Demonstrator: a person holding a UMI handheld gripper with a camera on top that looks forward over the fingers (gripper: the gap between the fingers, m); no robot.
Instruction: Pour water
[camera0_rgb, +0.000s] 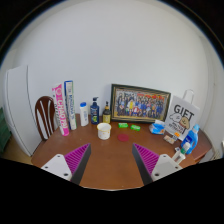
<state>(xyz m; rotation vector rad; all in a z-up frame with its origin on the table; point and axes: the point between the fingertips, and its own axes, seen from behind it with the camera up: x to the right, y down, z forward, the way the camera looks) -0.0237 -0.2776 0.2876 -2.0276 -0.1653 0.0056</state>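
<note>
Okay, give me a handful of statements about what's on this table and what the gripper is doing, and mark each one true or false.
1. The gripper is open with nothing between its fingers. True.
2. A white cup stands on the wooden table, beyond the fingers. True.
3. The framed picture lies flat on the table. False: it stands upright, propped against the wall behind the cup.
4. The gripper is shut on the white cup. False: the cup stands well ahead of the fingers, untouched.
5. A white gift bag stands beside the framed picture. True.
6. The wooden chair is on the same side as the gift bag. False: it is at the opposite end of the table.
</note>
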